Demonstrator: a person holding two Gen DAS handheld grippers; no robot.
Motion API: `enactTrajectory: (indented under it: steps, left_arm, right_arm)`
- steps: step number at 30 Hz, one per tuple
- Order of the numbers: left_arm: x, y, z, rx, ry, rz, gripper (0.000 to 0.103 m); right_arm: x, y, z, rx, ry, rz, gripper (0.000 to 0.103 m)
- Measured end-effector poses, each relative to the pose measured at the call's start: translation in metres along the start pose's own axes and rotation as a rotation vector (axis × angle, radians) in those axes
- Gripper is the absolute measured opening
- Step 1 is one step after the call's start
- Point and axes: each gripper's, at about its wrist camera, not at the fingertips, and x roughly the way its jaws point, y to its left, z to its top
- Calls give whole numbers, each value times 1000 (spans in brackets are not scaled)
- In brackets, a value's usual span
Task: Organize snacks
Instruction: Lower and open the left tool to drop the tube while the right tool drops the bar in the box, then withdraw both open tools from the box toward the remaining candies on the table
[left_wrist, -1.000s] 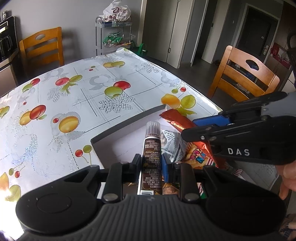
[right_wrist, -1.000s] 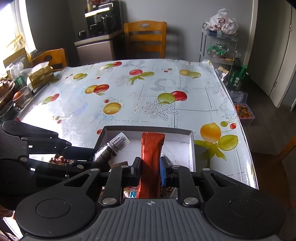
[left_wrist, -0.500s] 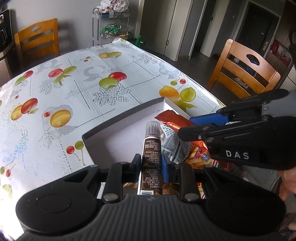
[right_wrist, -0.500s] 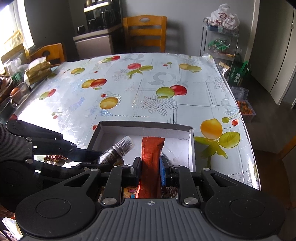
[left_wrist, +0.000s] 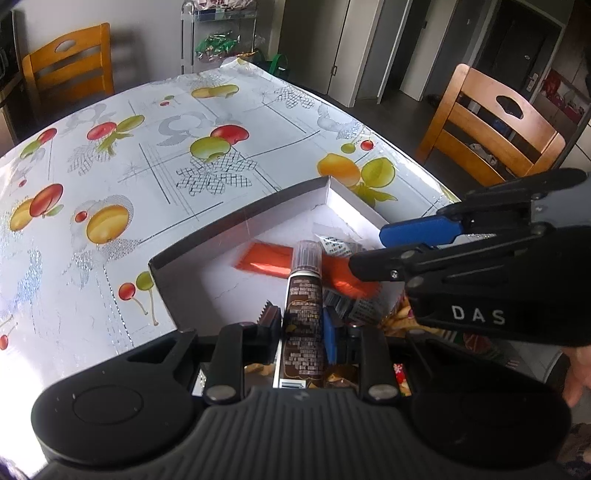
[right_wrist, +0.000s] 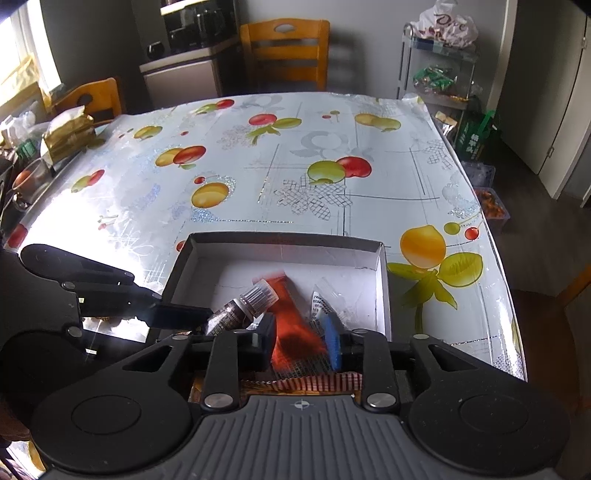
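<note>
A shallow white box (left_wrist: 236, 232) (right_wrist: 380, 288) sits on the fruit-print tablecloth. My left gripper (left_wrist: 301, 325) is shut on a brown tube with a ribbed cap (left_wrist: 303, 291), held over the box; the tube also shows in the right wrist view (right_wrist: 243, 306). My right gripper (right_wrist: 299, 336) is open, and an orange-red snack packet (right_wrist: 291, 325) lies loose between its fingers, dropping into the box. The packet (left_wrist: 266, 262) looks blurred in the left wrist view. A clear printed wrapper (right_wrist: 321, 302) lies in the box beside it.
Several more snack packets (right_wrist: 306, 384) lie under the grippers at the box's near side. Wooden chairs (left_wrist: 495, 129) (right_wrist: 284, 55) stand around the table. A rack with snacks (right_wrist: 439, 70) stands at the far right. Bags and jars (right_wrist: 66, 133) sit at the table's left edge.
The right gripper has opened and let go of the orange-red packet, which now falls into the box. Both grippers moved lower over the box. The left still holds the tube.
</note>
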Motion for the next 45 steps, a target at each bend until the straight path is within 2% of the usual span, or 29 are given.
enactTrajectory:
  steps: [10, 16, 33, 45]
  left_arm:
    - [-11, -5, 1, 26, -47, 3, 57]
    - [-22, -5, -2, 19, -76, 7, 59]
    - [-62, 12, -25, -20, -116, 45, 59]
    - [-91, 36, -57, -40, -101, 65, 59]
  right_arm:
    - [-7, -2, 0, 20, -20, -5, 38]
    - [-16, 1, 2, 31, -51, -9, 41]
    - [-30, 29, 4, 7, -99, 17, 58]
    - [-30, 66, 5, -38, -92, 56, 61]
